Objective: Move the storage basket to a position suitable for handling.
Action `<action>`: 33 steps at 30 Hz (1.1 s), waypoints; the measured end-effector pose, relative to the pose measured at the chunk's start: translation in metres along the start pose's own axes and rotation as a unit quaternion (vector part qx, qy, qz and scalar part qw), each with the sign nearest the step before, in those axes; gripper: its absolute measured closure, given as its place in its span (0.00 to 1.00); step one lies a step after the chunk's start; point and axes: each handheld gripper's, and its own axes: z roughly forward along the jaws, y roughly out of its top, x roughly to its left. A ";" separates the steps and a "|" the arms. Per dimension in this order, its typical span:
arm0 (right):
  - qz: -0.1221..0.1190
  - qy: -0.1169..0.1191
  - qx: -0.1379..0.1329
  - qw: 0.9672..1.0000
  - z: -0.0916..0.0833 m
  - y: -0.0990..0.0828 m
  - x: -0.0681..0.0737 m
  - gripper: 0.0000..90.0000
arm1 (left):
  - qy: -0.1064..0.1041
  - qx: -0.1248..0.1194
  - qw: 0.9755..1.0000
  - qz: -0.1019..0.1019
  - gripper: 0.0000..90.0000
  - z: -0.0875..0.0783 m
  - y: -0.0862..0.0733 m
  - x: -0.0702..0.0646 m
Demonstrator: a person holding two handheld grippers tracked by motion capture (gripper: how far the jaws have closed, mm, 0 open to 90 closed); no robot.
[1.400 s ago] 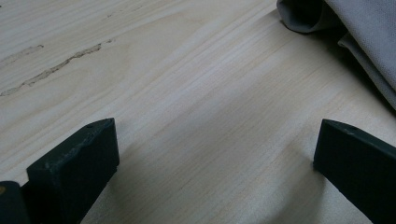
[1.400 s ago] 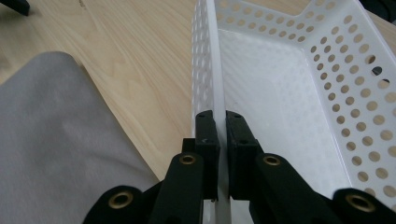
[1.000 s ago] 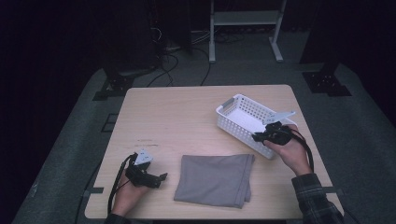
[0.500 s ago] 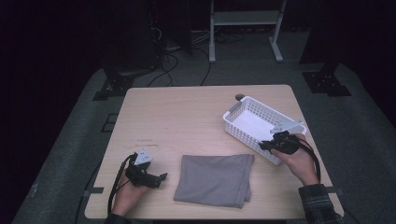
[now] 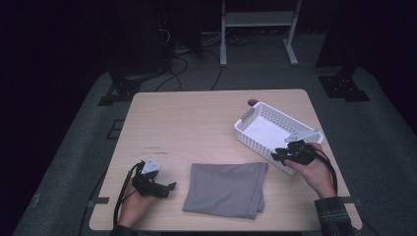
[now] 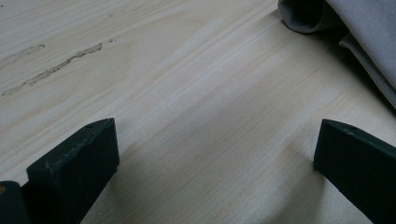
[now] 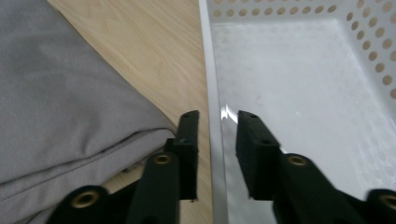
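Observation:
A white perforated basket (image 5: pixel 244 119) stands empty at the table's right side. My right gripper (image 5: pixel 279 156) is at its near corner, one jaw on each side of the rim (image 7: pixel 211 70). Those jaws have just been opening, and a gap shows between each pad and the wall. A folded grey cloth (image 5: pixel 226 189) lies flat at the front middle, its edge (image 7: pixel 60 102) beside the basket. My left gripper (image 5: pixel 168 191) rests open on the wood at the front left, pointing at the cloth (image 6: pixel 369 32), with nothing between its jaws (image 6: pixel 215 154).
A small brown object (image 5: pixel 252 102) lies on the table just beyond the basket. Bare light wood (image 5: pixel 187 128) spreads across the table's middle and back. Scuff marks (image 6: pixel 56 70) streak the wood near the left gripper. Past the table are dark floor, cables and a white stand (image 5: pixel 255 19).
The basket has slid to the right and turned, with the right hand moving right and nearer the front edge. The left hand and the cloth have stayed put.

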 end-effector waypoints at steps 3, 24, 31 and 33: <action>-0.002 -0.002 -0.013 1.000 -0.004 0.002 0.001 0.68 | 0.000 0.000 1.000 0.000 0.00 0.000 0.000 0.000; -0.056 0.050 -0.040 0.996 -0.009 0.022 0.045 0.31 | 0.000 0.000 1.000 0.001 0.00 0.000 0.000 0.000; -0.078 0.074 -0.023 0.994 0.007 0.025 0.064 0.29 | 0.000 0.000 1.000 0.000 0.00 0.000 0.000 0.000; -0.086 0.078 -0.019 0.993 0.011 0.026 0.069 0.29 | 0.000 0.000 1.000 0.000 0.00 0.000 0.000 0.000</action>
